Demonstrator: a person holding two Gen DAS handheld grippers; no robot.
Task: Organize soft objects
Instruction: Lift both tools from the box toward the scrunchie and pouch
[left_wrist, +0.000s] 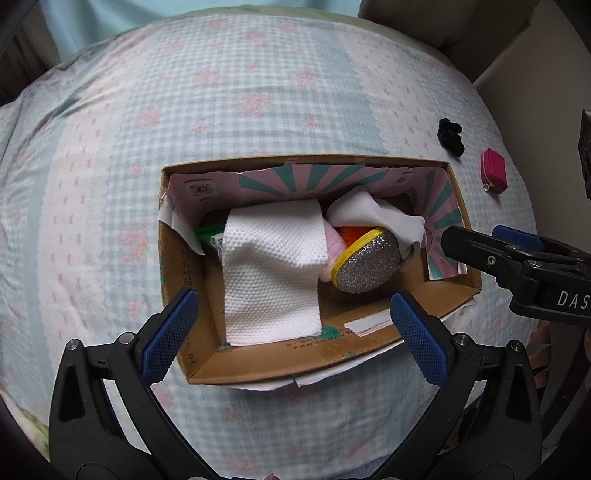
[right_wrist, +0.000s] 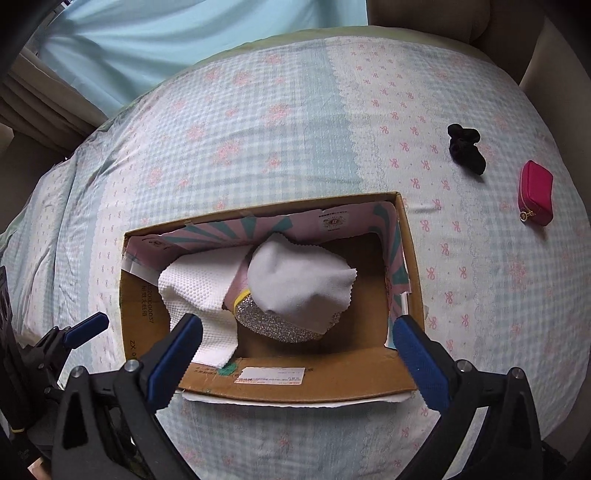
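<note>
An open cardboard box (left_wrist: 373, 354) (right_wrist: 332, 387) sits on the bed. Inside lie a white paper towel (left_wrist: 271, 280) (right_wrist: 199, 291), a white cloth (left_wrist: 373, 214) (right_wrist: 295, 284), a silver glitter pad with a yellow edge (left_wrist: 365, 267) (right_wrist: 273, 325) and something pink and orange (left_wrist: 345, 234). My left gripper (left_wrist: 295, 336) is open and empty above the box's near side. My right gripper (right_wrist: 299, 350) is open and empty over the box's near wall; it shows in the left wrist view (left_wrist: 480, 245) at the box's right end. A black scrunchie (left_wrist: 450, 136) (right_wrist: 466, 147) and a pink pouch (left_wrist: 493, 174) (right_wrist: 535, 192) lie on the bed, right of the box.
The bed has a light blue checked cover with pink bows (left_wrist: 258, 92) (right_wrist: 280, 122). A pale blue curtain (right_wrist: 184, 40) hangs behind it. A beige surface (left_wrist: 517, 59) borders the bed's far right.
</note>
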